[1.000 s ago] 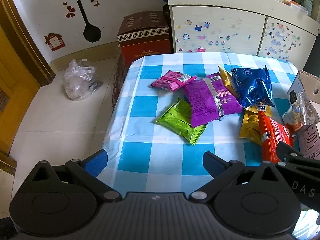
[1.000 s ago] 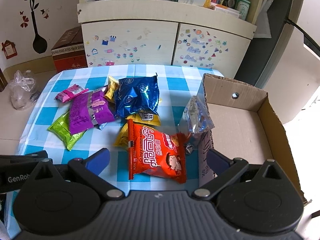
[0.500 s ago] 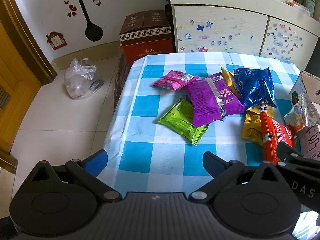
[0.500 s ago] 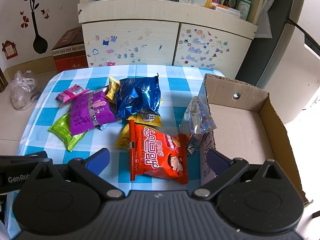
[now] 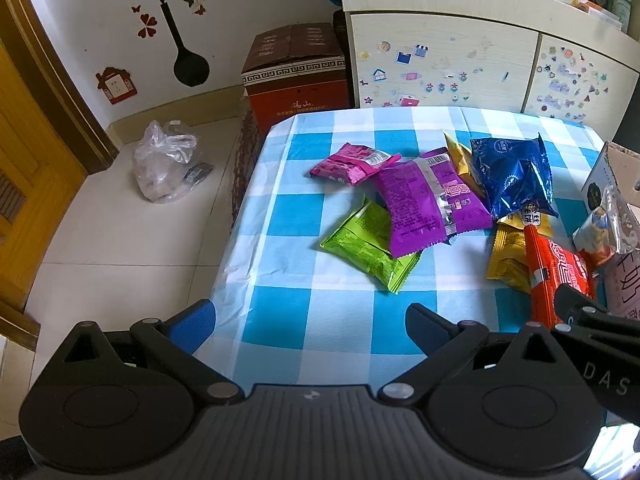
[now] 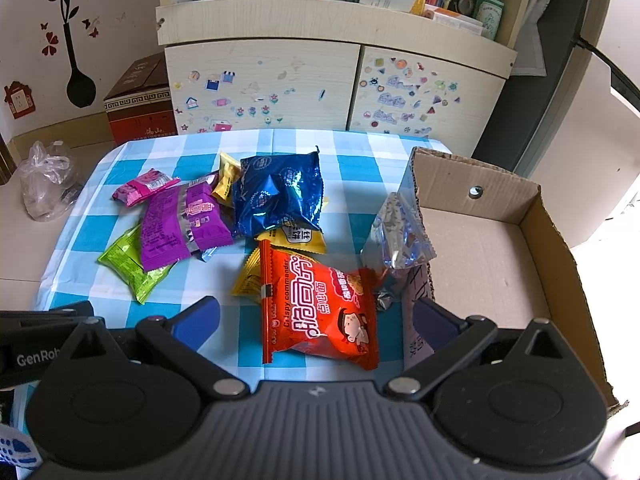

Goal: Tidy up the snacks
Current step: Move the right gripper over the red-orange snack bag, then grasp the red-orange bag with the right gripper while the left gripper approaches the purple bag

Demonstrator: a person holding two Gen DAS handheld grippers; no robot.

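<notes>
Both tools have crept slightly forward and lower over the last second; nothing on the table has moved. My guess is the approach is only starting and no packet has been chosen by contact yet.

The right gripper (image 6: pixel 316 320) stands spread wide and empty at the bottom of its frame, with the red bag (image 6: pixel 316 304) lying between its fingers, not touched. The left gripper (image 5: pixel 308 320) is likewise spread and empty, low in its frame over bare checked cloth (image 5: pixel 280 308).

The red bag is a puffy, glossy foil pillow with crimped ends. Above it, at frame centre, lies a crinkled blue bag (image 6: pixel 280 196) over flat yellow packets (image 6: pixel 296 236). Left of centre a smooth purple packet (image 6: pixel 180 224) overlaps a green packet (image 6: pixel 128 264) and a small pink packet (image 6: pixel 144 186). A clear crinkly bag (image 6: pixel 400 232) leans on the wall of the box (image 6: pixel 472 184), plain corrugated card, open-topped and empty, at the right.
</notes>
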